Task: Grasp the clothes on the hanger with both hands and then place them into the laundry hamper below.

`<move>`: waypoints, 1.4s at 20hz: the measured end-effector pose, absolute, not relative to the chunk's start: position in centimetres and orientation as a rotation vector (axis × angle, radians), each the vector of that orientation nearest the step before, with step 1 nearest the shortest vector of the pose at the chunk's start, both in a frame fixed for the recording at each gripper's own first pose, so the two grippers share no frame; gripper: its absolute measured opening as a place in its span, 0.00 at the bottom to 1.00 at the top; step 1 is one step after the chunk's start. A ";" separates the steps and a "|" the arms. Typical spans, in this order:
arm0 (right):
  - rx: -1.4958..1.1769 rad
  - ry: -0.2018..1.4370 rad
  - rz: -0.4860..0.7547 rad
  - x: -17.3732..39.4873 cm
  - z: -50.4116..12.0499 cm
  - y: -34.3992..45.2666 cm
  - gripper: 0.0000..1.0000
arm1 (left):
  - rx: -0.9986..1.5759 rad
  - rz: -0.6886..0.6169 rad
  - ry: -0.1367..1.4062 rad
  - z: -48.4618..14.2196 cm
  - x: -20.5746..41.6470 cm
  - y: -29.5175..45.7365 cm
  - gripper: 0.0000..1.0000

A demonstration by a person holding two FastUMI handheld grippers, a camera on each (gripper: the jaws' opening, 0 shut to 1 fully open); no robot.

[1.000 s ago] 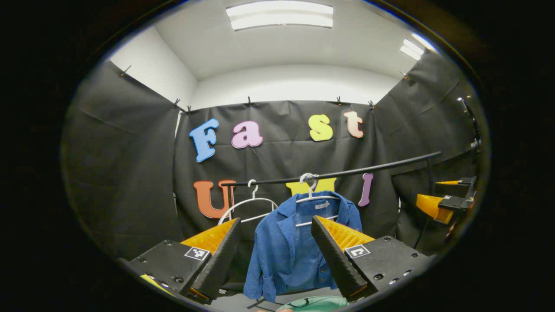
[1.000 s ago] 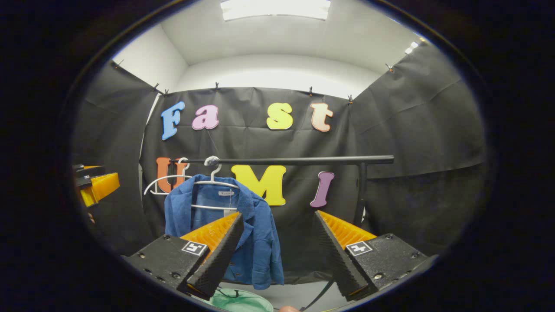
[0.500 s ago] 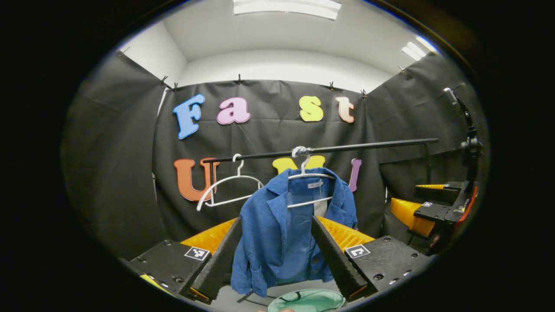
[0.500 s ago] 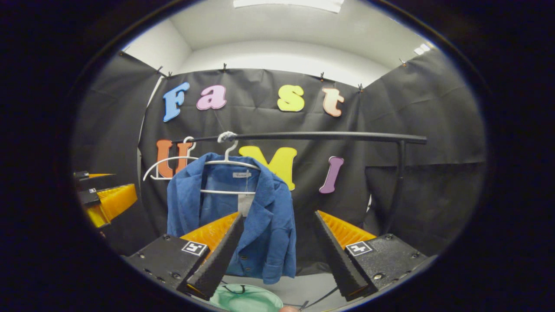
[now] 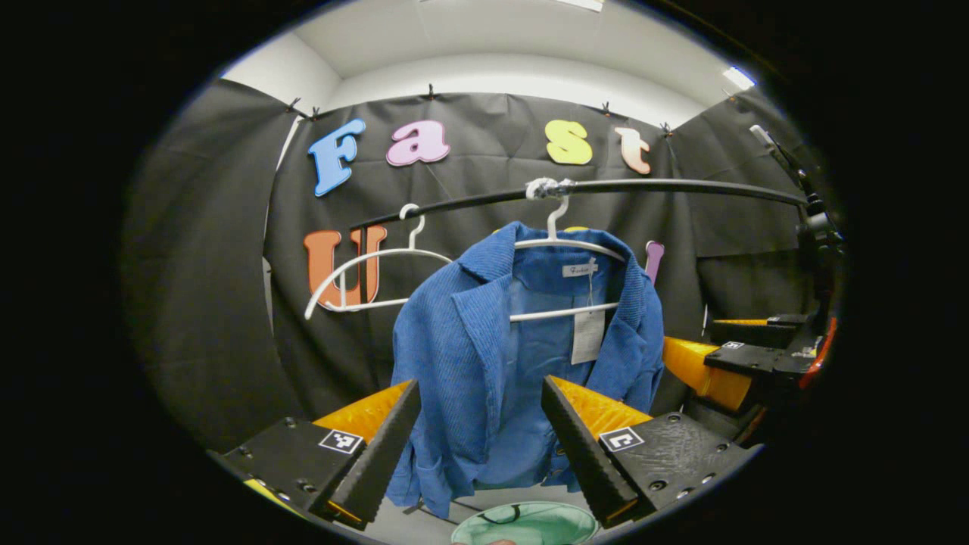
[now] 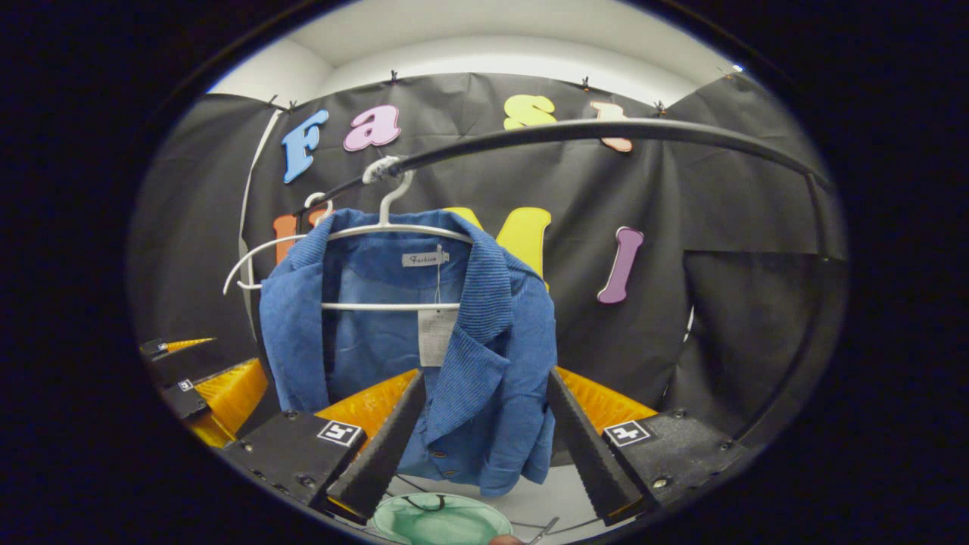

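The blue jacket (image 5: pixel 522 356) hangs on a white hanger (image 5: pixel 564 246) from the black rail (image 5: pixel 666 187), ungrasped. Both the left hand-held gripper (image 5: pixel 478 446) and the right hand-held gripper (image 6: pixel 484 435) stand wide open, empty, short of the cloth. Advisable: each takes one front panel, fingers (ribbed pads) closing fully before lifting. The green hamper (image 6: pixel 441 520) sits directly below; contents cannot be told.

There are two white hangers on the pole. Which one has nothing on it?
The bare white plastic hanger at the end of the black rail. The other white hanger, nearer the middle, carries the blue corduroy jacket.
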State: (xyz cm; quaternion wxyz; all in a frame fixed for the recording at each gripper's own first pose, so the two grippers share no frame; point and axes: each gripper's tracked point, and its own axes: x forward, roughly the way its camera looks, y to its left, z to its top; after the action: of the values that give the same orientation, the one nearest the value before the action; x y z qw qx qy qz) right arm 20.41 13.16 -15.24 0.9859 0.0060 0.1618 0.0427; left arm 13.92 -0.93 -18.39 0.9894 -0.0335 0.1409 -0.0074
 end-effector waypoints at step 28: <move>0.212 0.443 0.048 32.3 -22.1 10.0 0.46 | -0.197 0.241 0.425 -25.6 22.3 1.4 0.11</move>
State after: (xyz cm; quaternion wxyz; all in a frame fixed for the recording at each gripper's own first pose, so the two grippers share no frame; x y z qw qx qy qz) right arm 32.35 10.03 -22.05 0.9697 0.1051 0.2192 0.0236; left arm 22.28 1.39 -25.60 0.9655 -0.0972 0.2101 0.1192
